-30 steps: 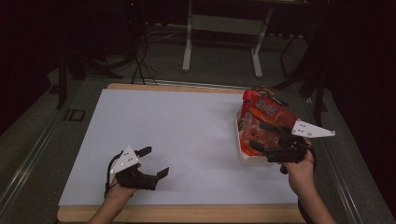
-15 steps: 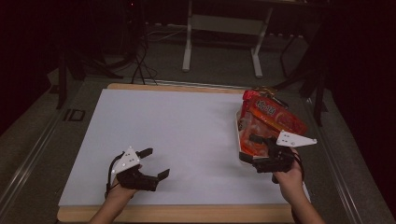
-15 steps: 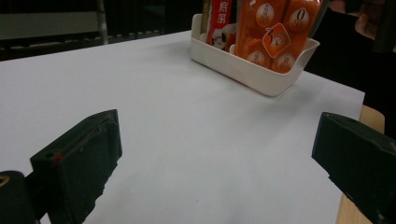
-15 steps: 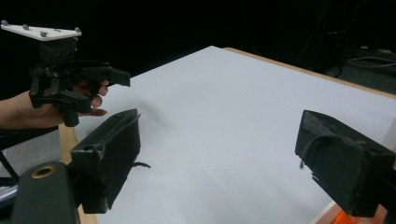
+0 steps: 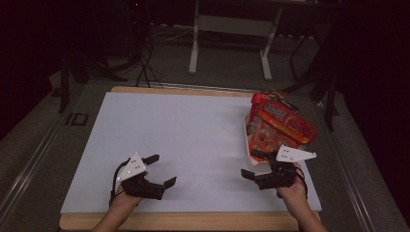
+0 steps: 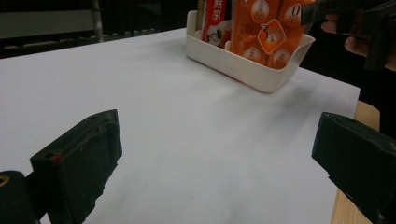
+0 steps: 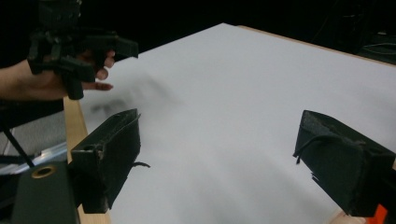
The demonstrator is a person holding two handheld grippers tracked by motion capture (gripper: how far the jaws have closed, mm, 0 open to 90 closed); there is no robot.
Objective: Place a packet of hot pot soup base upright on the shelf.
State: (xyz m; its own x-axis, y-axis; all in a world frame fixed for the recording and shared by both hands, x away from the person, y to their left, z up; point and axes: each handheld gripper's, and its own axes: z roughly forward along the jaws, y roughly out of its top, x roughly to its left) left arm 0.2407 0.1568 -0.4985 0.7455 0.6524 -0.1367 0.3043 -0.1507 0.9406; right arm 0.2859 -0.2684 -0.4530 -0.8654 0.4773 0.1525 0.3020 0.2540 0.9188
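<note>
- The left gripper (image 5: 159, 170) sits low over the white sheet (image 5: 193, 140) near the table's front edge, its two black jaws spread wide with nothing between them.
- In the left gripper view the same jaws rise at either side of the frame, far apart, with only bare white sheet in the gap.
- The right gripper (image 5: 255, 166) is held near the front right of the sheet, jaws likewise parted and gripping nothing; its grey three-cornered plate (image 5: 292, 154) rides on top.
- In the right gripper view the two pads (image 7: 109, 154) stand well apart over plain sheet, and the left gripper shows farther off at the upper left, held in a hand (image 7: 56, 81).
- A cream tray (image 6: 243, 70) stands just beyond the right gripper's fingertips, on the sheet's right side; whether the upper jaw tip touches its near rim cannot be told.
- Red and orange snack packets (image 5: 280, 123) stand upright and lean in the tray, rising above its wall and tilting toward the sheet's right edge.
- From the left gripper's fingers the tray lies well ahead and to the right, far across the sheet.
- The wooden table edge (image 5: 193, 221) shows beneath both wrists, behind the fingers.
</note>
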